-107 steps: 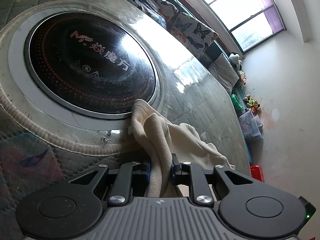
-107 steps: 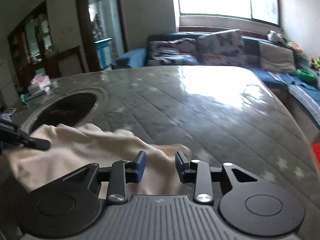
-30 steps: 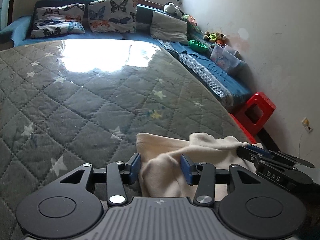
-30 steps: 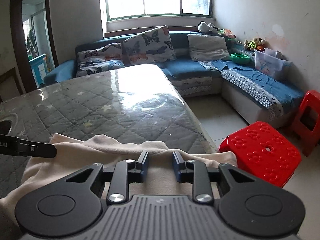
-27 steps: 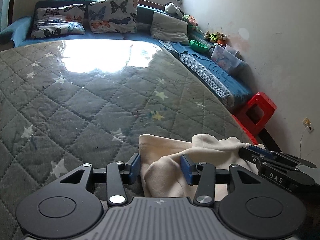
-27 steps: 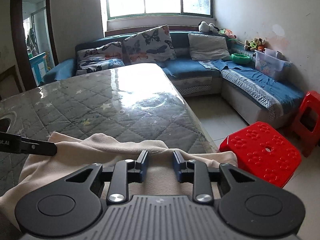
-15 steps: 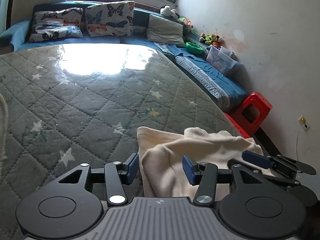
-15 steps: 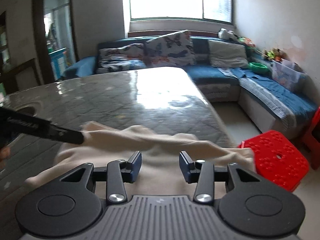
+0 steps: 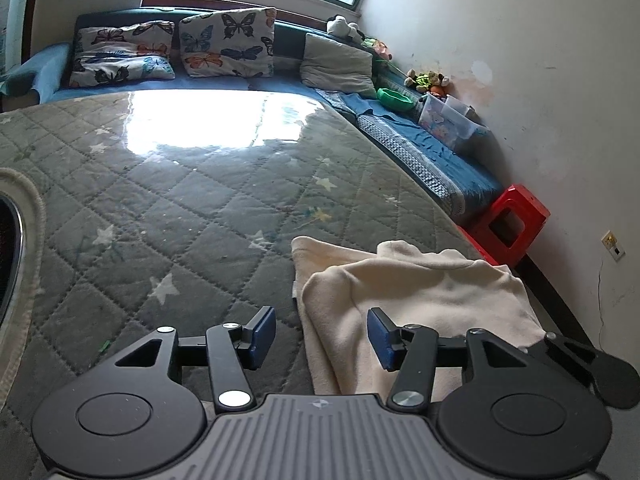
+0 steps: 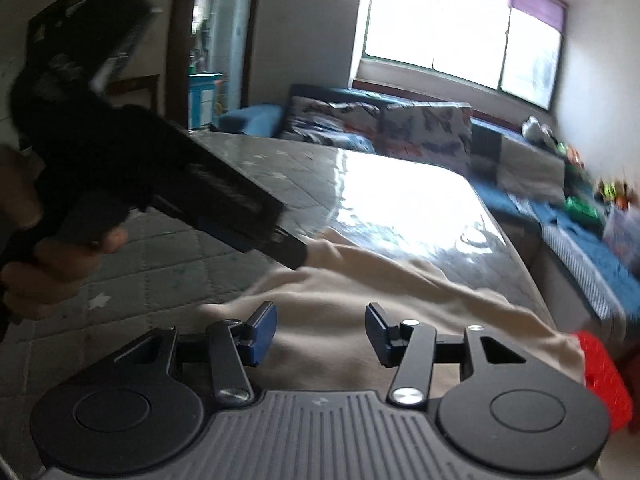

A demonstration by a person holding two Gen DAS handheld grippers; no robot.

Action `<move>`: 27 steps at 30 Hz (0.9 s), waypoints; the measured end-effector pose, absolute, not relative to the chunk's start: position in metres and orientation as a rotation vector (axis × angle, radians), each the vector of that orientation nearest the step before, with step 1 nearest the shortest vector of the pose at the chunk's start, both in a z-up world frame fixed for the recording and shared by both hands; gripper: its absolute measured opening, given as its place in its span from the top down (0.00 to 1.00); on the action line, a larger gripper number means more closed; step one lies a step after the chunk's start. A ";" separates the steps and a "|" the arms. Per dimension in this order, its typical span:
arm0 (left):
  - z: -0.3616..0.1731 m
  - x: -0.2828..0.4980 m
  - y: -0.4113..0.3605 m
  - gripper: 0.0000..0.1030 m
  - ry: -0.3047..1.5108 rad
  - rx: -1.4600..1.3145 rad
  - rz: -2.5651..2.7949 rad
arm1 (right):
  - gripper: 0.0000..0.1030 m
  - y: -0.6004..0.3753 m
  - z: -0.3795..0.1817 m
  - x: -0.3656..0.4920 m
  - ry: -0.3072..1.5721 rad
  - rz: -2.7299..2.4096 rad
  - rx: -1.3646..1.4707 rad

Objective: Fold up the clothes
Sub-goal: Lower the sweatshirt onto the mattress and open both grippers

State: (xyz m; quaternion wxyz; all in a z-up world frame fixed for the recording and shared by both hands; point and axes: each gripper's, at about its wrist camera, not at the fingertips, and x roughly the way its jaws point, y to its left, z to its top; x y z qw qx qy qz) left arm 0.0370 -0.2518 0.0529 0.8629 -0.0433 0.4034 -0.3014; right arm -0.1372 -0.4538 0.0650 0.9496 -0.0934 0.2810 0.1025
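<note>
A cream garment [image 9: 416, 292] lies bunched at the near right edge of the quilted grey table [image 9: 200, 200]. My left gripper [image 9: 322, 332] is open, its blue pads apart just above the garment's left fold, holding nothing. My right gripper [image 10: 321, 332] is open above the same garment [image 10: 360, 292], which spreads across the table corner. The left gripper's body also shows in the right wrist view [image 10: 224, 200], held by a hand, its tip near the garment's far edge. Part of the right gripper [image 9: 592, 364] shows at the right in the left wrist view.
A round black cooktop inset [image 9: 8, 248] sits at the table's left. A blue sofa with butterfly pillows [image 9: 224, 44] runs behind and along the right wall. A red stool [image 9: 508, 220] stands right of the table; another stool [image 10: 604, 380] shows beside the garment.
Both grippers have opened and let go of the garment, which now rests on the table. Both have pulled back slightly, and the right view has swung left.
</note>
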 end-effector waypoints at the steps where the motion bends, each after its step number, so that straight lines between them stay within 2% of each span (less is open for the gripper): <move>1: 0.053 0.038 -0.251 0.47 0.846 -0.092 -0.627 | 0.51 -0.451 0.065 -0.138 0.569 0.216 -0.194; 15: 0.043 0.042 -0.250 0.49 0.868 -0.105 -0.599 | 0.50 -0.447 0.056 -0.141 0.550 0.205 -0.212; 27: 0.050 0.007 -0.256 0.47 0.818 -0.035 -0.681 | 0.51 -0.514 0.066 -0.172 0.544 -0.039 -0.052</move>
